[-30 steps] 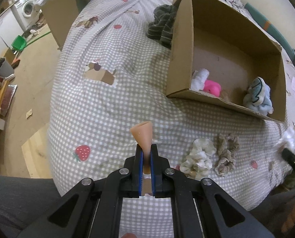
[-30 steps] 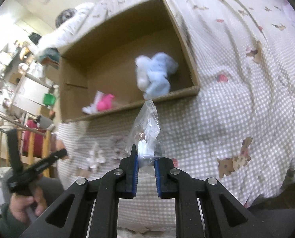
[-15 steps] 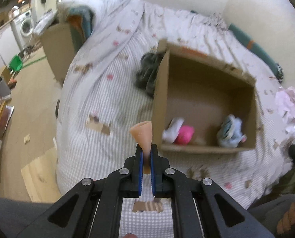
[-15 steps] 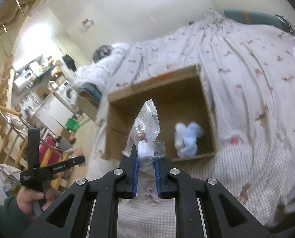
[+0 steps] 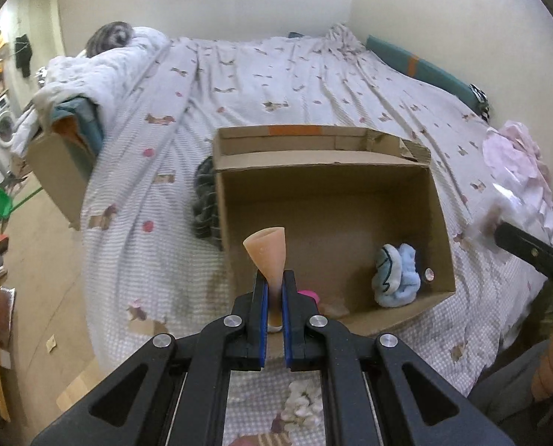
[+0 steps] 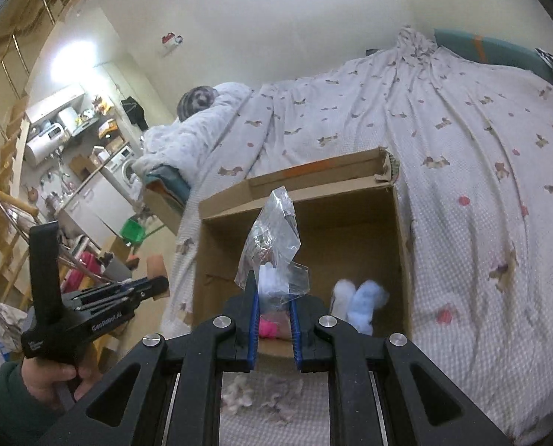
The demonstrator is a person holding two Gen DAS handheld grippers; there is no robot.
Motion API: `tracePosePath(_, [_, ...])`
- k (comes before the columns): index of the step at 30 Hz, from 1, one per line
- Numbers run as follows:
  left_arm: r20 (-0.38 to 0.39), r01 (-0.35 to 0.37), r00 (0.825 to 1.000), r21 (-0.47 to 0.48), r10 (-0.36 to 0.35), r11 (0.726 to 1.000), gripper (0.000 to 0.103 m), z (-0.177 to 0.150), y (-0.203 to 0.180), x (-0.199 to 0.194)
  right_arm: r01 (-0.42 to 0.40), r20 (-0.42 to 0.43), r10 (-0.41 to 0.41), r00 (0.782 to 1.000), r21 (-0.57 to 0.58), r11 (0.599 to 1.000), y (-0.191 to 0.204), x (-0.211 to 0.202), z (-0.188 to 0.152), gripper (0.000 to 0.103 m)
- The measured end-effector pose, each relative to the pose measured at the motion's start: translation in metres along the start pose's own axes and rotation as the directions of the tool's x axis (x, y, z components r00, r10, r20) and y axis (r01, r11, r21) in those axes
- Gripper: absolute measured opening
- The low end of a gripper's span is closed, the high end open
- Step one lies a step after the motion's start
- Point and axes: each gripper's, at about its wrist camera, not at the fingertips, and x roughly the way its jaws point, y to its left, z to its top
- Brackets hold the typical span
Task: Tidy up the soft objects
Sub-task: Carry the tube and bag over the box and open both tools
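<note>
My left gripper (image 5: 275, 278) is shut on a peach cone-shaped soft piece (image 5: 268, 251), held up in front of the open cardboard box (image 5: 417, 171) on the bed. My right gripper (image 6: 273, 290) is shut on a clear plastic bag (image 6: 274, 238) with small items inside, also held above the box (image 6: 384, 171). Inside the box lie a blue and white plush (image 5: 397, 273) (image 6: 358, 303) and a pink item (image 5: 310, 293) (image 6: 267, 329). Pale scrunchies (image 5: 300, 405) (image 6: 261, 394) lie on the bedspread below both grippers. The left gripper (image 6: 157, 284) shows at the left of the right wrist view, gripped by a hand.
A checked bedspread (image 5: 261, 74) covers the bed. A dark striped cloth (image 5: 204, 200) lies left of the box. A second cardboard box (image 5: 59, 171) with bedding sits at the bed's left edge. Pink clothing (image 5: 514, 163) lies at the right. Floor and furniture are at the left.
Both grippers have risen and tilted up with their loads still held. The box now lies straight ahead and the wall shows; the scrunchies have dropped to the bottom of both views.
</note>
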Motion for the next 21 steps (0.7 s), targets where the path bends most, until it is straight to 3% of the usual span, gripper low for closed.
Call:
tracePosePath(4, [0.005,0.02,1.0,0.053,-0.02,0.998,0.006,-0.001,-0.01,0.029,0.035,0.001,-0.035,0.999,0.02,0.999,-0.016,0.023,-0.006,0.016])
tracePosePath(7, [-0.027,0.061,0.998,0.05,-0.06,0.997,0.006,-0.01,-0.011,0.052,0.055,-0.07,-0.049,0.996,0.083,0.995,-0.03,0.045,-0.013,0.016])
tracePosePath(9, [-0.059,0.082,0.995,0.02,-0.081,0.996,0.006,-0.014,-0.01,0.064,0.078,-0.107,-0.07,0.992,0.067,0.995,-0.03,0.056,-0.016,0.016])
tracePosePath(21, [-0.114,0.062,0.992,0.086,-0.052,0.994,0.006,-0.024,-0.022,0.084,0.06,-0.237,-0.064,0.969,-0.023,0.998,-0.019,0.102,-0.03,0.016])
